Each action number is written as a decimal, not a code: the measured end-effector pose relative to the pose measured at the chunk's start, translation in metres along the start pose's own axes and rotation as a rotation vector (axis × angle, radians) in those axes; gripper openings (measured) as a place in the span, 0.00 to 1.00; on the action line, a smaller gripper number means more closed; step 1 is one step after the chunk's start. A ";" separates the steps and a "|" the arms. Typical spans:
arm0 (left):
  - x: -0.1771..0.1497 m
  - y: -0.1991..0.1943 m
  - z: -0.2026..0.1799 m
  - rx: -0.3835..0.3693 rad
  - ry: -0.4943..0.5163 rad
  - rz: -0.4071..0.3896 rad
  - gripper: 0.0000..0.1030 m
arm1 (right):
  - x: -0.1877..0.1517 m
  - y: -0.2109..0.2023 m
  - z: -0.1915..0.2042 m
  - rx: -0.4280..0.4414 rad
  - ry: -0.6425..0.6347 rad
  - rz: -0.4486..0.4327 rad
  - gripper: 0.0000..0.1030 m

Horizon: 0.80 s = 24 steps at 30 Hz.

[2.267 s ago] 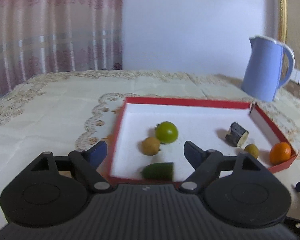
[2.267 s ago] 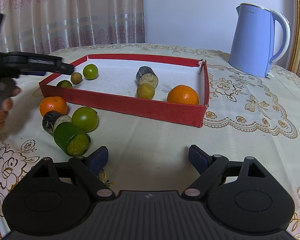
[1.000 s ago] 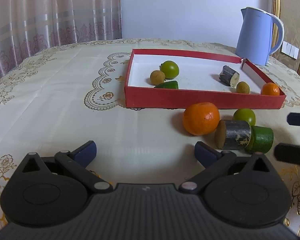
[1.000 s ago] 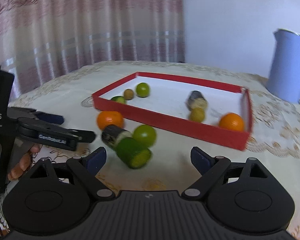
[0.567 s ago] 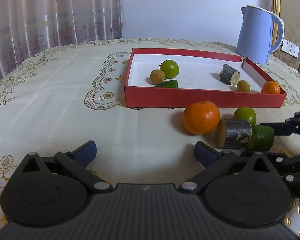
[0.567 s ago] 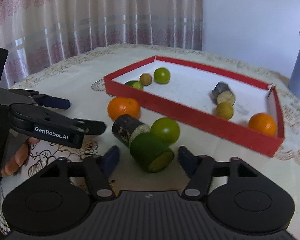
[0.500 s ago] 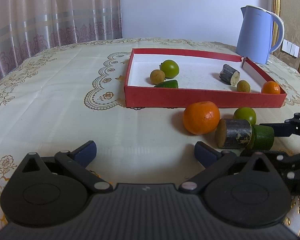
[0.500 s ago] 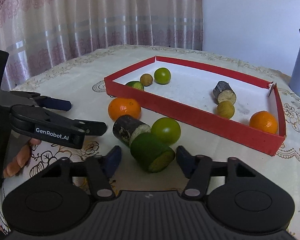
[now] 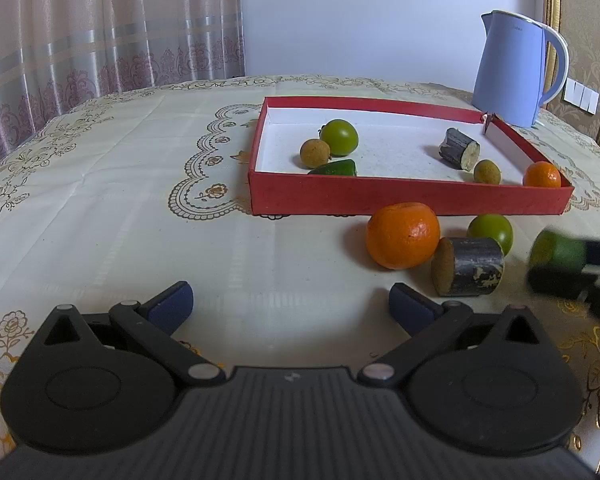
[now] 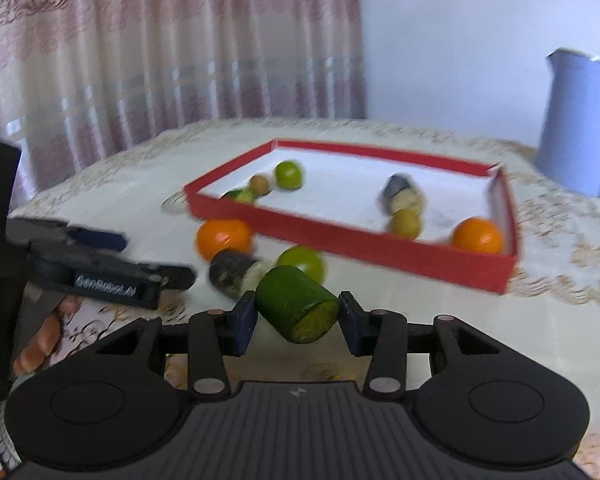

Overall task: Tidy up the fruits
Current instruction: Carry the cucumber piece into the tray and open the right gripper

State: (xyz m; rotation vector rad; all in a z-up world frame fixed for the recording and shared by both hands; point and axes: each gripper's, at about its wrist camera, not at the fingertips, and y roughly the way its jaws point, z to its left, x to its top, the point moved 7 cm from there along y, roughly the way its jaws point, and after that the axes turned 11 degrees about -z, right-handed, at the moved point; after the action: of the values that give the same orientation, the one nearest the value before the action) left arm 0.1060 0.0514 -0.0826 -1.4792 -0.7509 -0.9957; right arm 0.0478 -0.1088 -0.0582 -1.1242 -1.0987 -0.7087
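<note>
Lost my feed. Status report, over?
Right gripper shut on green cucumber chunk. Left gripper open, empty. Red cardboard tray ahead, unobstructed.

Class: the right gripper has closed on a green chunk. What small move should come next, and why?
Probably carry it over the red tray's near wall: the right gripper pinches the green cylindrical cucumber chunk, and a similar green piece already lies inside.
</note>
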 end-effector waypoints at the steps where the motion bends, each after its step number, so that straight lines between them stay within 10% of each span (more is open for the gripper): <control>1: 0.000 0.000 0.000 0.000 0.000 0.000 1.00 | 0.004 -0.003 -0.004 -0.025 0.001 -0.016 0.42; 10: 0.000 0.000 0.000 0.000 0.000 0.000 1.00 | 0.048 0.016 -0.031 -0.123 -0.001 -0.087 0.42; 24: 0.000 0.000 0.000 0.000 0.001 0.000 1.00 | 0.050 0.111 -0.029 -0.134 -0.042 0.050 0.42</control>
State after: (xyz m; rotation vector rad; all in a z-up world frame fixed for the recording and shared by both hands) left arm 0.1059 0.0512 -0.0827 -1.4782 -0.7505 -0.9963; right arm 0.1719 -0.0976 -0.0500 -1.2818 -1.0673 -0.7311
